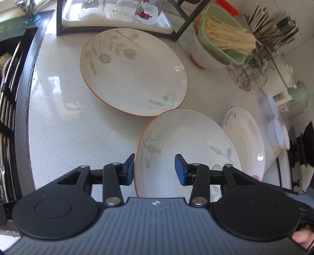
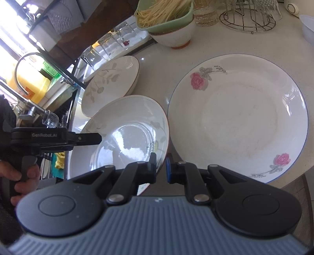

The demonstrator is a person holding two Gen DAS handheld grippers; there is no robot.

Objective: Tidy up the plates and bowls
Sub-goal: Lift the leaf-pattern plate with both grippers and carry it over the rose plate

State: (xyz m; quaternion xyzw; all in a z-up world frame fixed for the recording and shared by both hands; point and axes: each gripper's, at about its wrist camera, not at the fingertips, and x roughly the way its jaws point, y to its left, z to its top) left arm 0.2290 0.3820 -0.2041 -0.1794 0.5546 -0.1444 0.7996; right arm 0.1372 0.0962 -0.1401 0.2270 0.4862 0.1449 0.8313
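Observation:
A leaf-patterned plate with an orange rim (image 1: 188,149) (image 2: 125,133) is tilted up off the counter. My right gripper (image 2: 161,166) is shut on its near rim. My left gripper (image 1: 155,169) is open, its jaws either side of the plate's left rim; it also shows in the right wrist view (image 2: 86,138). A second leaf-patterned plate (image 1: 133,72) (image 2: 109,80) lies flat behind it. A rose-patterned plate (image 2: 237,117) (image 1: 249,135) lies flat to the right.
A green dish of dry noodles (image 1: 221,35) sits on a bowl (image 2: 172,36) at the back. A tray of upturned glasses (image 1: 117,13), a wire rack (image 1: 255,68) and the sink (image 1: 11,98) at the left surround the counter (image 1: 64,121).

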